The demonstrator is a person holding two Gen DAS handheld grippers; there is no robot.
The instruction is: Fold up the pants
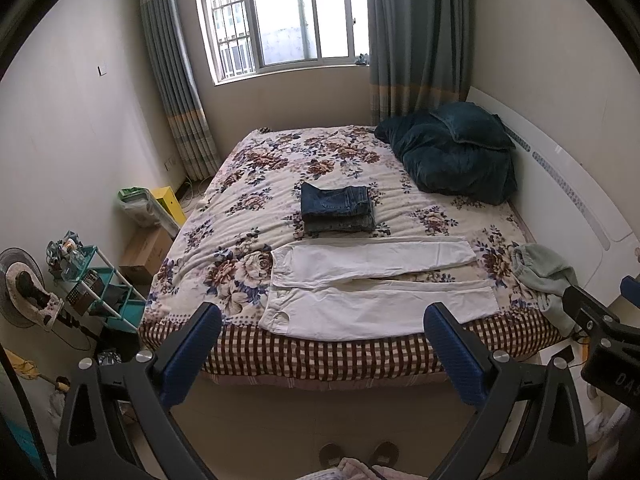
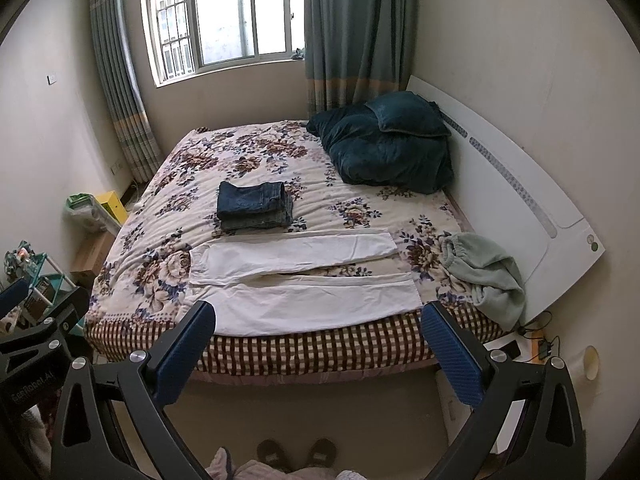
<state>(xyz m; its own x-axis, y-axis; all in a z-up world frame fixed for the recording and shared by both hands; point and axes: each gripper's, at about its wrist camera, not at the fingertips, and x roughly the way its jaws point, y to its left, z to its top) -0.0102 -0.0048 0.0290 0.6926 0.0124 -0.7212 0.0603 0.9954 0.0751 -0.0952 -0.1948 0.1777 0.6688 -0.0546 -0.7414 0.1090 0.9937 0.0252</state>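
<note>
white pants (image 1: 376, 284) | we see them spread flat, unfolded, along the near edge of the bed (image 1: 360, 356) | waistband to the left, two legs running right, slightly parted | near leg just at the mattress edge | we also see folded jeans (image 1: 338, 208) stacked just behind, mid-bed
</note>
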